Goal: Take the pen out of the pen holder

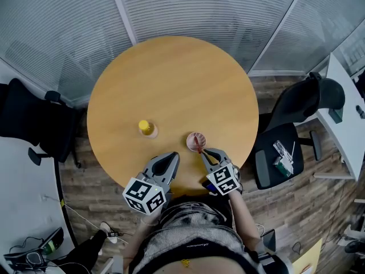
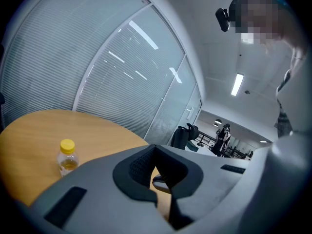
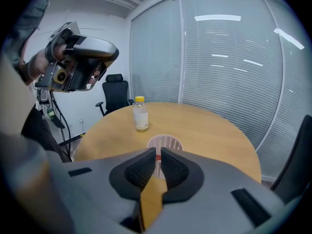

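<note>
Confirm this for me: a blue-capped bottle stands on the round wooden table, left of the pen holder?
The cap is yellow, not blue, as the head view shows. The bottle does stand on the round wooden table, left of the pen holder.

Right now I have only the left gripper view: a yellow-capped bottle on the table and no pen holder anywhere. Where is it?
Observer: In the head view the pen holder stands to the right of the bottle, close to the table edge nearest the person.
Operator: Is the pen in it?
Observer: Yes, a red pen leans in it, tilted toward the person.
Operator: And the right claw?
Observer: In the right gripper view the right claw has closed to a narrow gap on the pen's top end, with the holder just beyond its tips.
</note>
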